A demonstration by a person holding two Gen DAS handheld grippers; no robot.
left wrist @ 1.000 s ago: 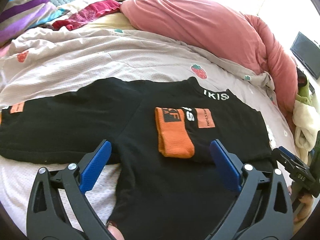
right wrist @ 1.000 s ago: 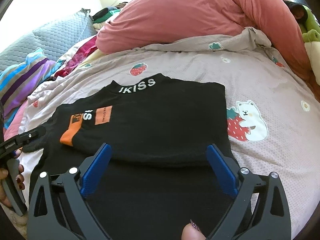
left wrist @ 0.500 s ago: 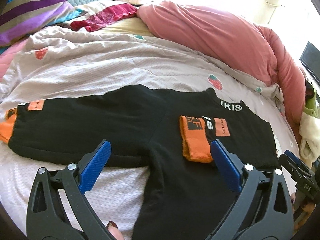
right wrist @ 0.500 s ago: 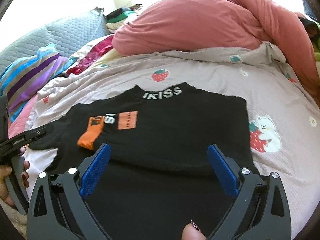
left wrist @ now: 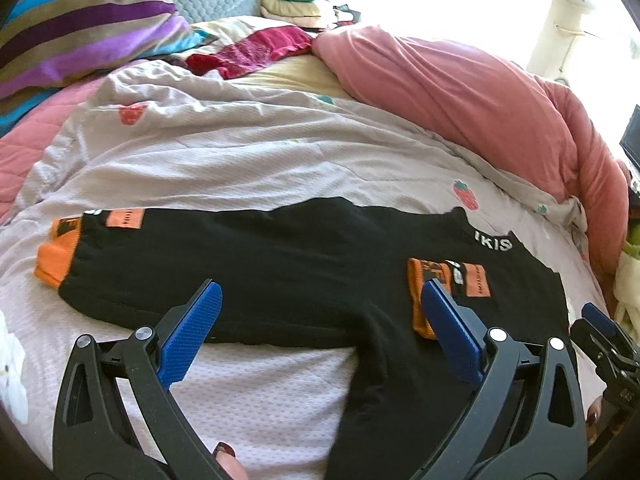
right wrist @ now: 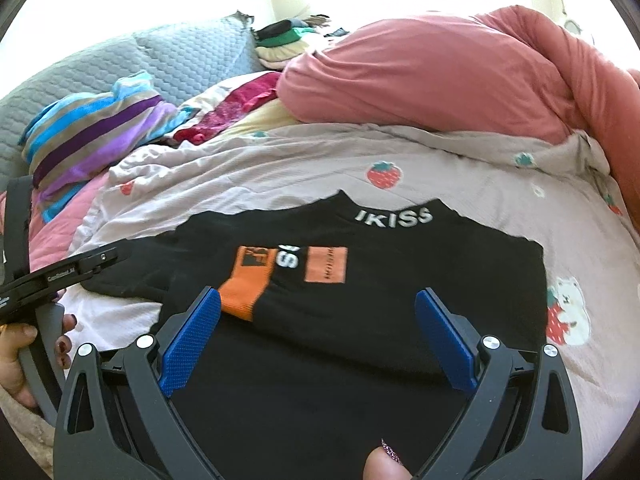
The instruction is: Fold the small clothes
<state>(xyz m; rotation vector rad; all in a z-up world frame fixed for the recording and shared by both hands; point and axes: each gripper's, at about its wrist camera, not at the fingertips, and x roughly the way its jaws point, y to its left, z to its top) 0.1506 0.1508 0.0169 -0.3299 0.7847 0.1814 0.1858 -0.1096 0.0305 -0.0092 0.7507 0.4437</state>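
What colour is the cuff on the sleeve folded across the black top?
Orange, on the cuff of the black top; clearest in the right wrist view.

One black top (left wrist: pixel 304 264), two grippers (left wrist: pixel 316 312) (right wrist: pixel 318 320), two orange cuffs (left wrist: pixel 54 260) (right wrist: pixel 246 288)

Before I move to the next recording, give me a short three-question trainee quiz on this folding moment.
1. True or false: the left tongs are shut on the black top.
2. Which sleeve is folded across the chest? A) the one with its orange cuff near the IKISS collar; B) the one stretched out flat toward the striped pillow; C) neither.
3. Fill in: the top lies on a sheet printed with ____.

Key: 1 false, both tongs, the right tongs included, stand open and hold nothing. 2 A. 3 strawberries.
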